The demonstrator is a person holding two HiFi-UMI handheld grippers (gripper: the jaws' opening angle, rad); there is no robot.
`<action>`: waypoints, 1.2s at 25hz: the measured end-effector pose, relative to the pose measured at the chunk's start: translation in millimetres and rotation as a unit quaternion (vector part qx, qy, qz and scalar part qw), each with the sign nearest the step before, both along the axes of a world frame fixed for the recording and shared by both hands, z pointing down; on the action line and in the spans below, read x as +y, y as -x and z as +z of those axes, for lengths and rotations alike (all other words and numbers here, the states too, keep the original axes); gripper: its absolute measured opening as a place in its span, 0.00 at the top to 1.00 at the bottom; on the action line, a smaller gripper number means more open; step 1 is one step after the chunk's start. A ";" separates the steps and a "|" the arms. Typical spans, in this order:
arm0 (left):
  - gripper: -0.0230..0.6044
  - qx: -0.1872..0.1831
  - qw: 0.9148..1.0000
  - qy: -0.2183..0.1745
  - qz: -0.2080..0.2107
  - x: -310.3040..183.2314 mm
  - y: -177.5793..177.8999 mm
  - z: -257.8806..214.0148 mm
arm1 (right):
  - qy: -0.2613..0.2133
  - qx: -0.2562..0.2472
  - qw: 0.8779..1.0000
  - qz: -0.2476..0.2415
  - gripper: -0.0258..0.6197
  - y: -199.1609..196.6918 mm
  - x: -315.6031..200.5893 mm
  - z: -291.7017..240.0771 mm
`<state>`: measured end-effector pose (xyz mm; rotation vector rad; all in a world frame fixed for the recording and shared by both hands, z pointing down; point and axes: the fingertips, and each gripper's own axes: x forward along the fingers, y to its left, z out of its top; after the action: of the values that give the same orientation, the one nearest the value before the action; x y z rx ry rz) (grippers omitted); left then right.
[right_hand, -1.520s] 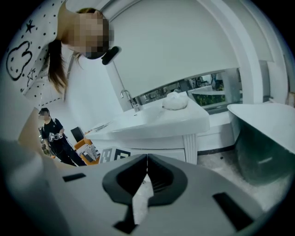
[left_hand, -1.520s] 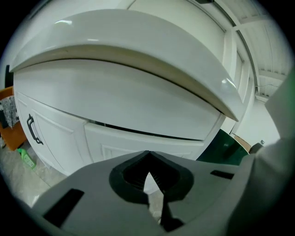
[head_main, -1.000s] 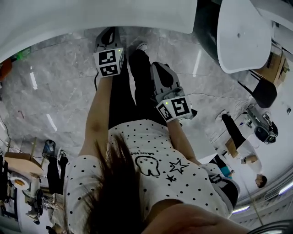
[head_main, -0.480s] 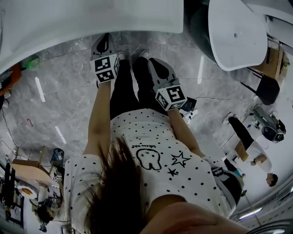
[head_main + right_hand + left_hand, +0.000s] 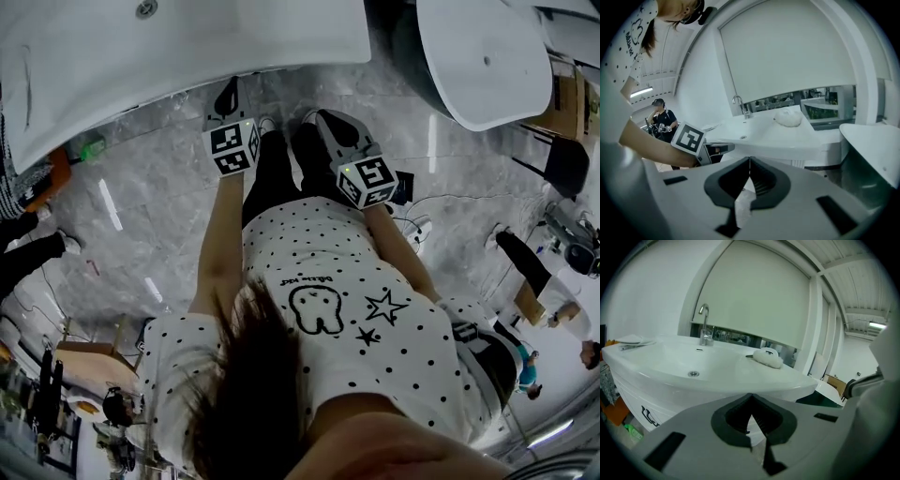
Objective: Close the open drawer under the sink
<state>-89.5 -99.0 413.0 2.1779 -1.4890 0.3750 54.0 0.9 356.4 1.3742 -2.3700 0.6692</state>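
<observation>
Both tools are up in front of the sink [image 5: 187, 47], which fills the upper left of head view. The left hand-held gripper [image 5: 226, 97] has jaws together, nothing btwn. The right hand-held gripper [image 5: 330, 122] is the same, together + empty. Neither touches the sink.

The drawer [image 5: 637, 404] is prob. the white front w/ dark handle under the basin, lower left of left gripper view. Can't tell if it sticks out. In head view nothing pokes past the sink rim twd the person.

Step looks like no-contact: either pre-approach or already pushed in. If still open, next move needs a lowered tool flat on the front, pushing till flush.

- **Left gripper view only:** handle, faucet [image 5: 704, 329], green thing [image 5: 633, 431] on the floor.
- **Right gripper view only:** bystander [image 5: 661, 119] at left.
- **Head view only:** both tools together, tub [image 5: 478, 56] upper right.
</observation>
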 end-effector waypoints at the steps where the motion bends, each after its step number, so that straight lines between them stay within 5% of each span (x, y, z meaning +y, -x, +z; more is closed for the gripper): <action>1: 0.96 0.002 1.000 -0.005 0.001 -1.0 -0.7 -6.0 | -0.003 0.001 1.000 -0.001 0.94 -0.8 -1.8 -3.3; 30: 0.96 0.041 0.992 -0.117 -0.011 8.4 6.9 -148.7 | -0.078 0.009 0.996 -0.048 0.94 23.3 -41.5 -53.0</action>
<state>-96.4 -90.7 264.3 2.3223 -1.5789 0.1061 30.8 -40.7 303.4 1.3105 -2.5007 0.4518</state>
